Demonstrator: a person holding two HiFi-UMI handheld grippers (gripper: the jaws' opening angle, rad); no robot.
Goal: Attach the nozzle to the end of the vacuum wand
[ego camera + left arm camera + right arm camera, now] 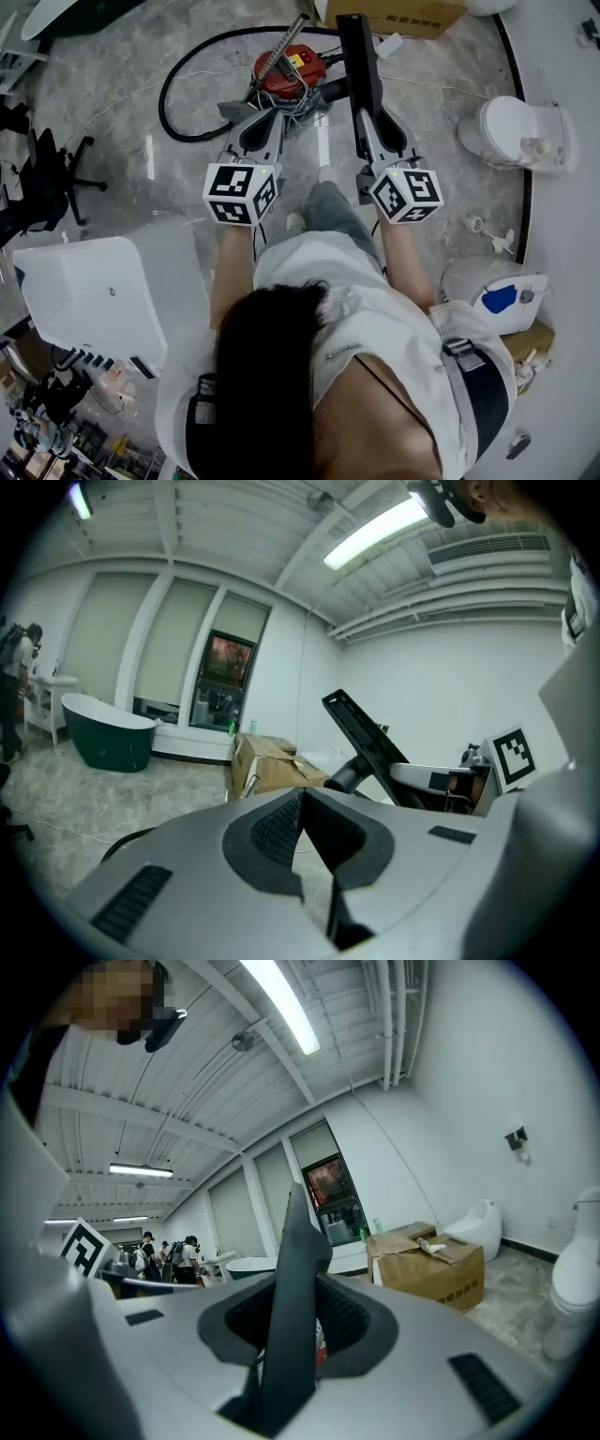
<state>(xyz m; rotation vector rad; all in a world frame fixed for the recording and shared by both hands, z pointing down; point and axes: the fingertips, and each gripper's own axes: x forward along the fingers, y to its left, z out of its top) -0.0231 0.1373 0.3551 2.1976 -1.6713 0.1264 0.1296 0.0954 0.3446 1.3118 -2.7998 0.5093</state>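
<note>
Two weak points, as I judge it: the right gripper point(298, 1330) has its jaws part-closed on a thin edge of the black nozzle point(361, 56), held just right of the red canister point(291, 73), so the nozzle may pivot or slip when pushed. The left gripper point(302, 841) has its jaws fully together on nothing, so the wand point(279, 49) resting over the canister is unsteadied and could slide away

HOLD: right gripper point(295, 1309) clamped on nozzle point(298, 1241) | POSE: upright between fingers | BEYOND: cardboard box point(433, 1267) past the right-hand finger
</note>
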